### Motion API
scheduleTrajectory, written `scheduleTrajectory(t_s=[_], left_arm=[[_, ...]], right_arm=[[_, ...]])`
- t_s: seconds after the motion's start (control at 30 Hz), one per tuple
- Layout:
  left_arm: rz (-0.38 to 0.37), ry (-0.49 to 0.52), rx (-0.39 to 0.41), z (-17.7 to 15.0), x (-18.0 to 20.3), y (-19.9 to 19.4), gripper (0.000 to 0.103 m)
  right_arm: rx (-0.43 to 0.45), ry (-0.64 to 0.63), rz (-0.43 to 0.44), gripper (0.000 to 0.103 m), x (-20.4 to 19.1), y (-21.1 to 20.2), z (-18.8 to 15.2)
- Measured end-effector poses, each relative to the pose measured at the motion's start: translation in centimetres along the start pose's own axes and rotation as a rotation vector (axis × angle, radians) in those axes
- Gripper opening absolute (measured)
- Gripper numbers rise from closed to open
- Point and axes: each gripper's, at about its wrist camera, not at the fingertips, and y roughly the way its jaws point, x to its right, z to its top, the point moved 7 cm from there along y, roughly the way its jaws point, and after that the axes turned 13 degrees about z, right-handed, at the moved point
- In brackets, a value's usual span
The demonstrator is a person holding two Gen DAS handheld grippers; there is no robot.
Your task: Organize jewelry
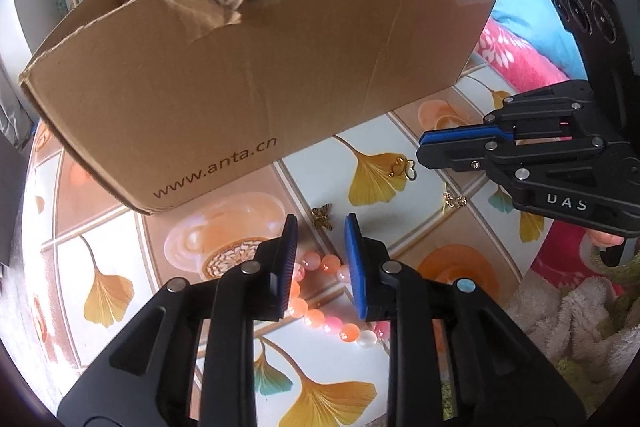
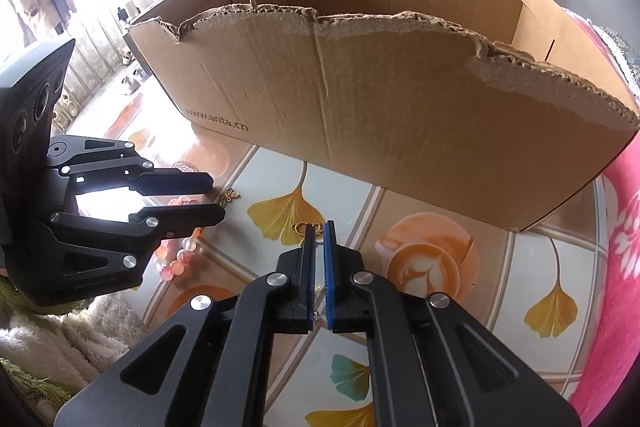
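Note:
A bracelet of pink, orange and white beads (image 1: pixel 320 263) lies on the patterned table (image 1: pixel 400 131), partly under my left gripper (image 1: pixel 321 225). That gripper is open, with the beads between its blue pads and untouched. A small butterfly charm (image 1: pixel 323 218) lies just past its tips. My right gripper (image 1: pixel 419 151) hovers at the right, shut. A gold heart charm (image 1: pixel 403 169) sits right by its tips; I cannot tell if it is pinched. In the right wrist view, the right gripper (image 2: pixel 320 225) has the gold charm (image 2: pixel 299 227) showing at its tips, and the left gripper (image 2: pixel 218 198) stands over the beads (image 2: pixel 176 263).
A torn-edged cardboard box (image 1: pixel 200 87) fills the back of the table, also seen in the other view as the box (image 2: pixel 400 107). A short gold chain piece (image 1: pixel 454 201) lies near the right gripper. A pink blanket (image 1: pixel 516 59) and fluffy fabric (image 1: pixel 560 327) border the table.

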Motion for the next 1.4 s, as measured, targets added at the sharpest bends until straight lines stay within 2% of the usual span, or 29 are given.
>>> scheduleTrajectory(t_s=[0.03, 0.1, 0.2, 0.7, 0.87, 0.97, 1.23, 1.3, 1.4], left_arm=[[0.012, 0.011, -0.002, 0.1, 0.1, 0.1, 0.021], [0.041, 0.036, -0.002, 0.4, 0.6, 0.4, 0.009], [0.054, 0.059, -0.008, 0.7, 0.9, 0.7, 0.007], [0.036, 0.096, -0.004, 1.4, 1.5, 1.1, 0.008], [0.002, 0.125, -0.007, 1.4, 2.2, 1.1, 0.020], [0.009, 0.145, -0.004, 1.4, 2.4, 1.2, 0.021], [0.016, 0.135, -0.003, 1.5, 2.3, 1.6, 0.017], [0.020, 0.149, 0.017, 1.6, 2.3, 1.6, 0.009], [0.028, 0.173, 0.024, 1.5, 2.7, 1.6, 0.006]], right_arm=[[0.002, -0.001, 0.001, 0.004, 0.0, -0.1, 0.0], [0.008, 0.000, 0.002, 0.004, 0.0, -0.2, 0.1], [0.016, 0.004, 0.005, 0.004, 0.1, -0.4, 0.2], [0.025, 0.024, 0.016, 0.004, 0.4, -0.7, -0.1], [0.027, 0.029, 0.020, 0.004, 0.4, -0.7, 0.0], [0.028, 0.027, 0.018, 0.004, 0.3, -0.7, 0.0], [0.034, 0.032, 0.020, 0.004, 0.2, -0.8, 0.0], [0.034, 0.031, 0.020, 0.004, 0.3, -0.8, 0.0], [0.035, 0.031, 0.019, 0.004, 0.3, -0.7, 0.0]])
